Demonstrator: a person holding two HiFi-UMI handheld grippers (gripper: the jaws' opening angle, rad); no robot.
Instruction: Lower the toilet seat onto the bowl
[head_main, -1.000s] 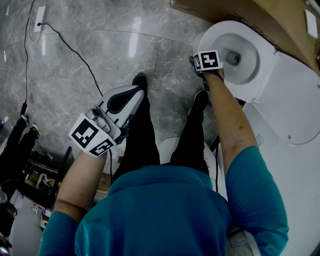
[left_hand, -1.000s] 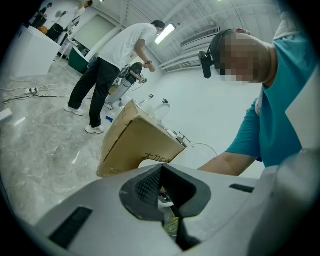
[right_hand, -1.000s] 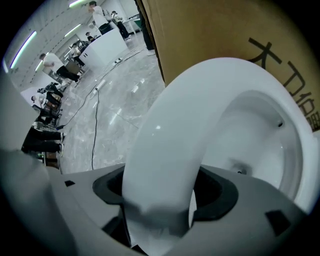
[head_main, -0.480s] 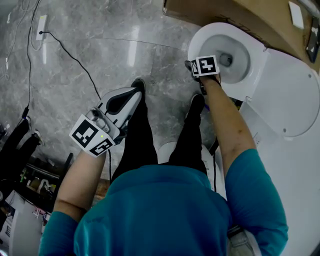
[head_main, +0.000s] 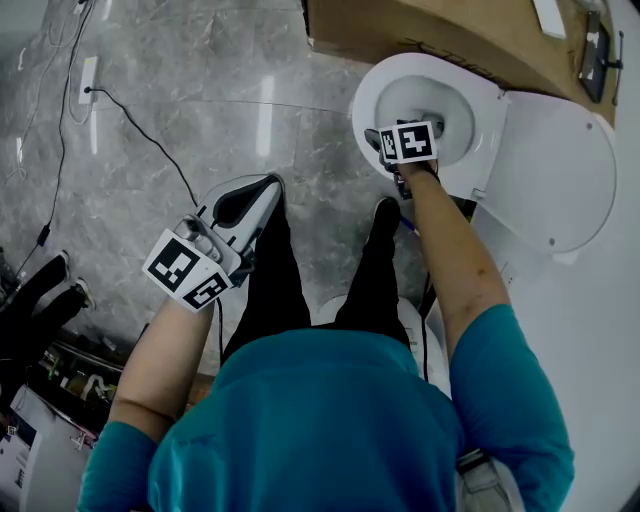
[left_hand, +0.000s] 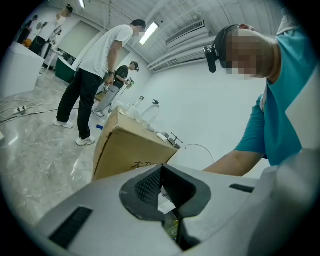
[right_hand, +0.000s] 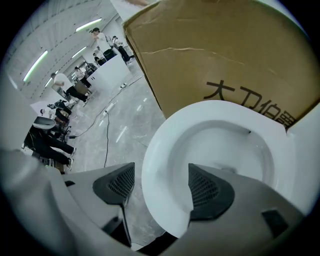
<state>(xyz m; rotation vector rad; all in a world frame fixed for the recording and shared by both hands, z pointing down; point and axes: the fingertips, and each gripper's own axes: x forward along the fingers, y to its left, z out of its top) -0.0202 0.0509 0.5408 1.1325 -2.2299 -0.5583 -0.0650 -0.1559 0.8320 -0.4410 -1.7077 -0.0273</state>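
Toilet seat (head_main: 560, 170) upright, folded back behind the bowl (head_main: 372, 80); rim bare. Right hand-held gripper (right_hand: 160, 187): jaws wide, over the near rim, holding nothing. Left hand-held gripper (left_hand: 162, 187): jaws together, empty, well apart from the toilet. Seat likely rigid, smooth, hinged plastic: take the free front edge, lower slowly.

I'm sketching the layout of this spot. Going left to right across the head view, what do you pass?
Power strip → left gripper → toilet bowl → raised lid.
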